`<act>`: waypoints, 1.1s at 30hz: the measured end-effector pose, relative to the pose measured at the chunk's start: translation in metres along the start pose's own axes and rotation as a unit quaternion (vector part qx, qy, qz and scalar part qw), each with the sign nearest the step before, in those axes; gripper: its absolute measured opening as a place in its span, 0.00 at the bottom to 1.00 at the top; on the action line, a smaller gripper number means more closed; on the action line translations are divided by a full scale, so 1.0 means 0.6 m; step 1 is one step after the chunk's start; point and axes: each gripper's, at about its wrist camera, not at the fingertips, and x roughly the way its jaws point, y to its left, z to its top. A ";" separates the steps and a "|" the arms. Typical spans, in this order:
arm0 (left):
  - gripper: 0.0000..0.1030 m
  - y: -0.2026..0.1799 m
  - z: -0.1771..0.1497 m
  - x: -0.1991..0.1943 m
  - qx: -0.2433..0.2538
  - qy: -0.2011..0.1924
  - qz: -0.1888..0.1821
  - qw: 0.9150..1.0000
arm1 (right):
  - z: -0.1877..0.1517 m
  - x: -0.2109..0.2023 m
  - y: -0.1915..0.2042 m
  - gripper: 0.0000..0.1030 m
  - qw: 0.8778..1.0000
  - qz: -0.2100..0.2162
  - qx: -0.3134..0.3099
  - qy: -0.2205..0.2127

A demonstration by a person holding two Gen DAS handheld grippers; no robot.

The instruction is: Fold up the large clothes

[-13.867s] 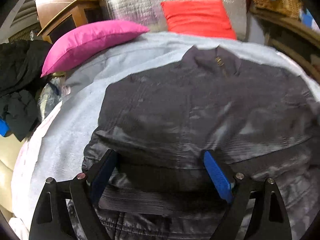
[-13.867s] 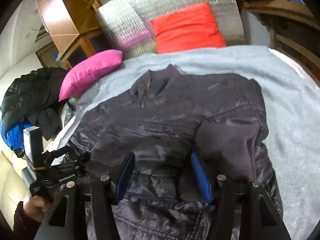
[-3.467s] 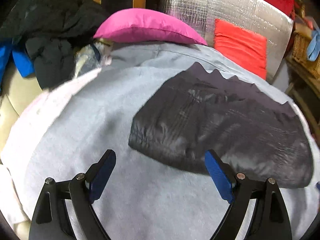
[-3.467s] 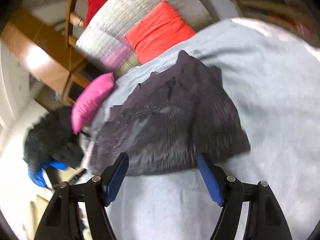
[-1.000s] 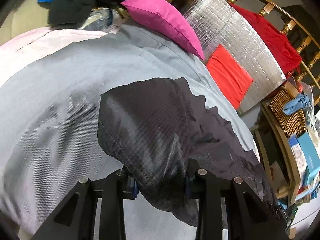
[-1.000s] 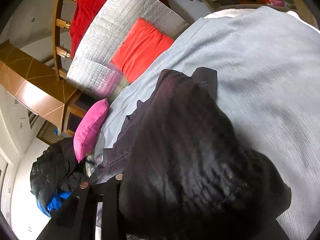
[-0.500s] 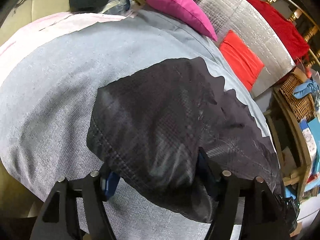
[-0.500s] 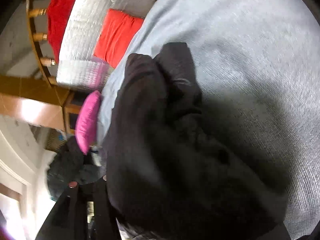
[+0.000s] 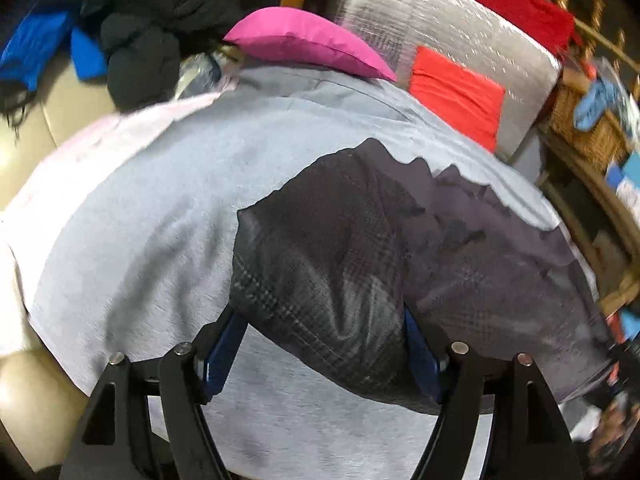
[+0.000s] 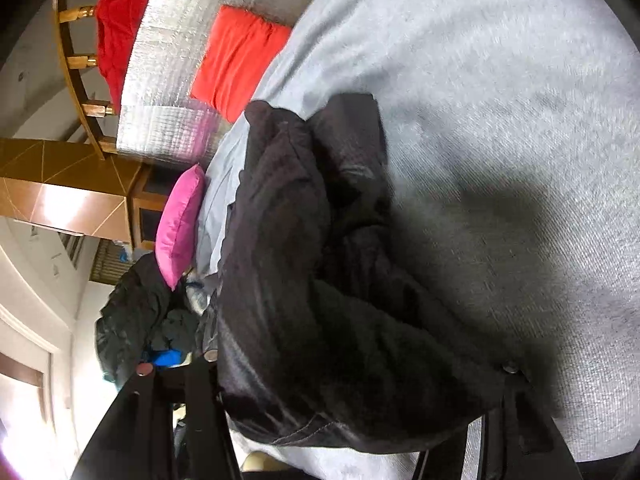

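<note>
Grey blanket [image 9: 152, 208], left gripper [image 9: 320, 344] jaws apart around dark jacket [image 9: 360, 248], right gripper's jaws hidden under it.

Slightly glossy quilted jacket [image 9: 340, 264] on a matt, fuzzy grey cloth blanket [image 9: 152, 200]

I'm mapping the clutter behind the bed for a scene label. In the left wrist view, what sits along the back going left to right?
Blue garment → heap of black clothes → magenta pillow → silver quilted foil panel → orange-red cushion → woven wicker basket.
</note>
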 end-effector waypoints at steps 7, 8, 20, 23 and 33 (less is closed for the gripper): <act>0.84 0.013 -0.002 0.032 0.001 0.031 0.029 0.999 | -0.005 0.016 -0.021 0.71 0.998 0.022 0.040 0.032; 0.84 0.016 0.001 0.025 0.003 0.031 0.032 0.999 | -0.009 0.015 -0.016 0.72 0.999 0.015 0.034 0.038; 0.84 0.093 0.026 -0.085 0.009 0.001 0.058 0.998 | -0.030 -0.151 0.031 0.74 0.994 -0.085 -0.071 0.012; 0.86 0.070 0.065 -0.060 0.043 -0.004 0.067 0.997 | 0.017 -0.176 0.034 0.76 0.993 -0.087 -0.065 -0.038; 0.86 0.033 0.052 0.081 0.044 0.053 0.059 0.996 | 0.097 -0.005 0.029 0.76 0.989 -0.133 -0.069 0.003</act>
